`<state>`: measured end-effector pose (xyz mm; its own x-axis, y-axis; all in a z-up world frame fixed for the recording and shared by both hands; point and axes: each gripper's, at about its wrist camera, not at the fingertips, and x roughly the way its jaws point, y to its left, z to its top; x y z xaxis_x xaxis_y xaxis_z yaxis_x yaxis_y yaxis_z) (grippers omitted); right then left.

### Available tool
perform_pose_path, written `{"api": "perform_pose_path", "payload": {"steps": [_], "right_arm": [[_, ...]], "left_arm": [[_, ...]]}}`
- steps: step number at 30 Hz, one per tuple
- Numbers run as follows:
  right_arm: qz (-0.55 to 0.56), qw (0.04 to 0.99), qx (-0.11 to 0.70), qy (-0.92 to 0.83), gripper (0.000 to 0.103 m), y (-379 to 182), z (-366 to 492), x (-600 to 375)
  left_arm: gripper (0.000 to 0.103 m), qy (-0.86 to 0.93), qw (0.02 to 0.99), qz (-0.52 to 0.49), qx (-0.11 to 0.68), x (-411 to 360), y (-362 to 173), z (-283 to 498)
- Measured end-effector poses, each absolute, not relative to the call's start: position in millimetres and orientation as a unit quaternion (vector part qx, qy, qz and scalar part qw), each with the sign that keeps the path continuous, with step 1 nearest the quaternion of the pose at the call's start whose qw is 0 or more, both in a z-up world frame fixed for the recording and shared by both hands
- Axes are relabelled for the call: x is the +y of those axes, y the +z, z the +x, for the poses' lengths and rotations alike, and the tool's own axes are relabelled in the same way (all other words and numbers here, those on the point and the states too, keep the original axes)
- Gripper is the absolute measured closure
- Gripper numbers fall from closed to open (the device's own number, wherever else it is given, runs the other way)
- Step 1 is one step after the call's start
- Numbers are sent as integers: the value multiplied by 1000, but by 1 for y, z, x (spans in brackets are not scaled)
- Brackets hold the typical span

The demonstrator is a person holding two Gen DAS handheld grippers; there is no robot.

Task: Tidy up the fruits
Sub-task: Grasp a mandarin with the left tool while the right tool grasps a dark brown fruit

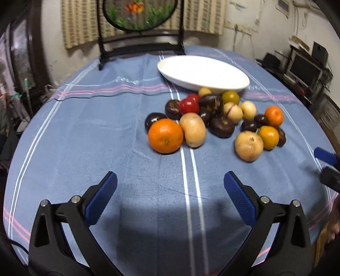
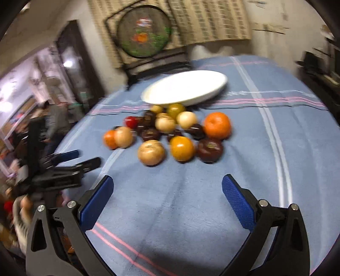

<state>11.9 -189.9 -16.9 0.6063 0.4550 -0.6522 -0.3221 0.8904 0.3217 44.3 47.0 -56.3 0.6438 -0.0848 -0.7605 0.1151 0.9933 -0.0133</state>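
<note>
Both grippers' jaws gape empty; the oval plate (image 1: 204, 73) apparently lies lengthwise behind the fruits (image 1: 214, 121).

Bare blue striped tablecloth on the table (image 1: 85, 138) lies open near the cameras; beyond, the heap of round fruits (image 1: 214, 118) crowds against the white oval plate (image 1: 201, 70).

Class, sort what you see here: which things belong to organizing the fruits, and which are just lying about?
Belongs to the job:
pile of mixed round fruits
white oval ceramic dish
left claw, open
right claw, open

Lying about:
round embroidered screen on black stand
dark monitor on side shelf
</note>
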Motion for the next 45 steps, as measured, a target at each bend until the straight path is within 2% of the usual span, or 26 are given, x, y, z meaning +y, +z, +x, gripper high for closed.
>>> {"api": "perform_pose_path", "payload": {"steps": [6,9,12,15,17,24,25,28,33,35,38,45], "right_arm": [[64,884,413,210,1,-13,33,-200],[65,880,421,211,1,-14,45,-204],[73,879,424,207,1,-17,53,-210],[91,875,427,210,1,-21,60,-216],[103,871,433,209,1,-26,64,-219],[139,858,450,205,1,-47,74,-235],[146,854,455,205,1,-49,76,-236],[156,853,453,208,1,-48,75,-239],[114,857,456,213,2,-47,70,-225],[93,857,458,217,14,-46,71,-217],[74,857,459,220,25,-44,76,-209],[70,862,459,203,36,-44,89,-211]], "left_arm": [[3,-78,906,19,416,60,-58,77],[10,-73,905,37,417,59,-62,96],[11,-94,902,41,419,56,-64,107],[21,-116,901,50,415,49,-64,104],[35,-140,892,49,427,47,-69,104],[37,-186,873,-24,449,67,-75,117],[39,-187,870,-30,455,68,-78,121],[59,-172,876,-31,449,70,-77,120],[59,-169,877,-45,447,75,-77,118],[59,-174,878,-43,443,73,-75,113],[59,-187,880,-42,434,71,-73,105],[59,-198,879,-50,431,72,-71,103]]}}
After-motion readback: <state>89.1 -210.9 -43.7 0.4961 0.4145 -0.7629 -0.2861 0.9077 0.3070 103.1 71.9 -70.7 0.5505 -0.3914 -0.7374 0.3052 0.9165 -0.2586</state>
